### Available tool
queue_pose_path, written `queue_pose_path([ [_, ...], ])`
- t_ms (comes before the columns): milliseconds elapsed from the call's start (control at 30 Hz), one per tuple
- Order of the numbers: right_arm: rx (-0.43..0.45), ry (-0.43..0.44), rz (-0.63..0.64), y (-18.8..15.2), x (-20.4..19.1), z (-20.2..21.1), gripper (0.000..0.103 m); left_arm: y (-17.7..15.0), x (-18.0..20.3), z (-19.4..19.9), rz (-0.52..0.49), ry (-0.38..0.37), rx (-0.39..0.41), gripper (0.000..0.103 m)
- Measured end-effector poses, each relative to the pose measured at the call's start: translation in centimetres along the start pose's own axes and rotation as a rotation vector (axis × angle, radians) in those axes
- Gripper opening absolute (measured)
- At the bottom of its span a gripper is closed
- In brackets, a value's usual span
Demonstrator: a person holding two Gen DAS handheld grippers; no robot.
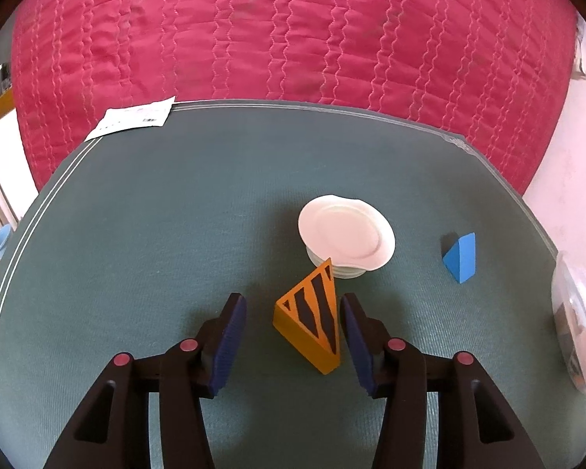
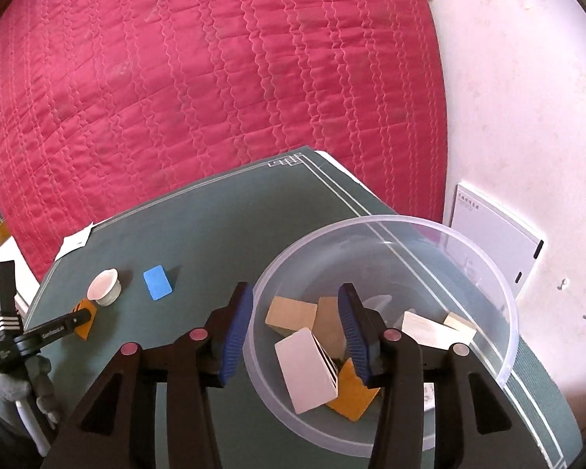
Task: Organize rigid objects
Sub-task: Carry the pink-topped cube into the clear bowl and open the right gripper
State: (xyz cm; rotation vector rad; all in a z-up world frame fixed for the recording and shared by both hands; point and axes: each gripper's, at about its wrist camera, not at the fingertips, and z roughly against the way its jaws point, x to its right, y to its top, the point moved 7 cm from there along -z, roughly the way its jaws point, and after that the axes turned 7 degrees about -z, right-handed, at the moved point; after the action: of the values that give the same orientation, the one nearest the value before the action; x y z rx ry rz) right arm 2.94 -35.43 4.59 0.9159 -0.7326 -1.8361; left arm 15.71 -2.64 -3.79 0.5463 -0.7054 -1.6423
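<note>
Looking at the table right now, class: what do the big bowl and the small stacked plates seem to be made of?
Bowl: clear plastic, probably; the mat's white lines show through its wall. Plates: glazed ceramic or hard plastic; smooth, white, slightly shiny. The look alone can't settle which.

Bright daylight, soft shadows, wall (image 2: 527, 97) overexposed, strong fisheye bending, dark corners.

Orange triangular wedge block (image 1: 310, 318) with black stripes on one face. Plain blue wedge block (image 1: 461, 258). Glossy white stacked plates (image 1: 345, 234). Teal-green counter mat (image 1: 156, 234) edged with thin white lines. Magenta quilted bedspread (image 1: 273, 31) with wavy stitching. Clear plastic bowl (image 2: 484, 273) holding pale wooden blocks (image 2: 291, 314) and a white striped-edge block (image 2: 308, 369). Blue ribbed pads (image 1: 230, 346).
</note>
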Motion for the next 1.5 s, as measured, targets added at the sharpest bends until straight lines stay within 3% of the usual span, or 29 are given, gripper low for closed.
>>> queue_pose_path([
  [100,-0.004,0.007,0.006,-0.4,0.0,0.2,0.047,0.1,0.2,-0.5,-0.013,-0.002,-0.014,0.052],
  [200,-0.011,0.016,0.010,-0.7,-0.1,0.2,0.047,0.1,0.1,-0.8,-0.015,-0.006,-0.022,0.036],
  [267,-0.018,0.021,0.013,-1.0,-0.1,0.2,0.047,0.0,0.3,-0.7,-0.025,-0.016,-0.020,0.031],
  [533,-0.019,0.028,0.013,-1.3,0.4,0.6,0.047,0.0,1.4,0.6,-0.054,-0.024,0.016,0.030],
  [767,-0.005,-0.013,-0.009,-0.9,3.1,1.3,0.047,-0.2,4.3,2.2,-0.093,-0.051,0.031,0.030],
  [1500,0.015,-0.043,-0.064,-0.7,10.9,2.4,0.047,2.3,20.5,4.9,-0.337,-0.235,0.072,0.030],
])
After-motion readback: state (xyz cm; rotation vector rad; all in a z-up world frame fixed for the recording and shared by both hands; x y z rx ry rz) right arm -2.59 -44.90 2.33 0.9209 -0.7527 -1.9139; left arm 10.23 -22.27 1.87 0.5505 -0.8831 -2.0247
